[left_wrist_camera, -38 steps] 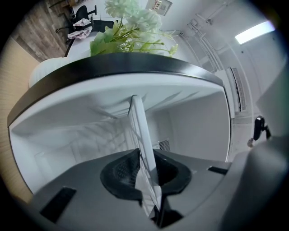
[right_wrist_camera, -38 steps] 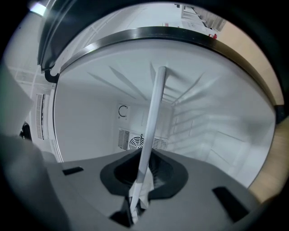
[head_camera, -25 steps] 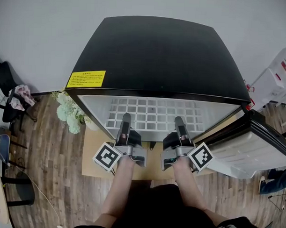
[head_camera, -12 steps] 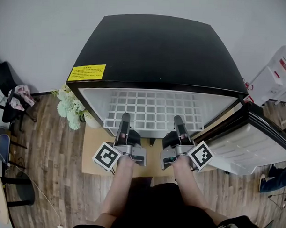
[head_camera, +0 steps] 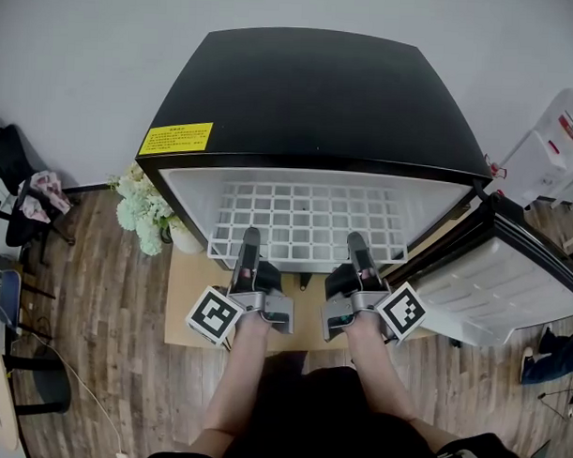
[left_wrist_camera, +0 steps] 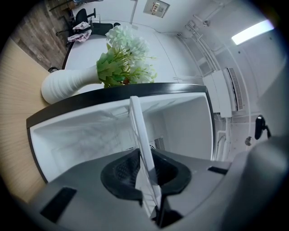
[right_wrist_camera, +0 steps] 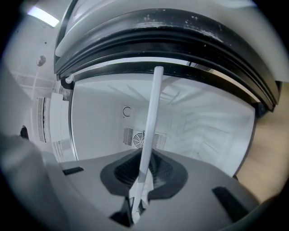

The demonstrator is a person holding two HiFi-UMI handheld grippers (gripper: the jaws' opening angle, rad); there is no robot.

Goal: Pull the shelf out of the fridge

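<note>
One compact fridge (head_camera: 314, 98) with a black top fills the middle of the head view. Its cavity faces the person and looks white and bare apart from the shelf.

Door (head_camera: 509, 297): swung open to the right, with the white inner liner showing. Its hinge edge sits close to the shelf's right front corner.

Shelf (head_camera: 306, 219): a white wire grid, lying level. The front rows show forward of the top's lip, and the rear rows are still under it. Judged partly drawn out and not yet free.

Left gripper (head_camera: 252, 235): jaws nearly together, pads clamped on the thin front rim of the shelf, left of centre. In the left gripper view the rim runs edge-on between the pads.

Right gripper (head_camera: 356, 240): the same narrow clamp on the front rim, right of centre, confirmed in the right gripper view. Both grippers point into the cavity, roughly level and parallel.

Vase of white flowers (head_camera: 142, 214): on the floor just beside the fridge's left wall, clear of the shelf's path.

Yellow label (head_camera: 177, 138): on the top's left front corner.

Risks from here:
- If one hand leads the other, the grid skews and may bind against the cavity walls.
- The rim is thin and smooth, so a hard tug could pull it out of the pads.
- Once the rear leaves its supports, the weight hangs on the front rim alone. The back may then drop and twist in the grip.
- Drift to the right could catch the corner on the door.
</note>
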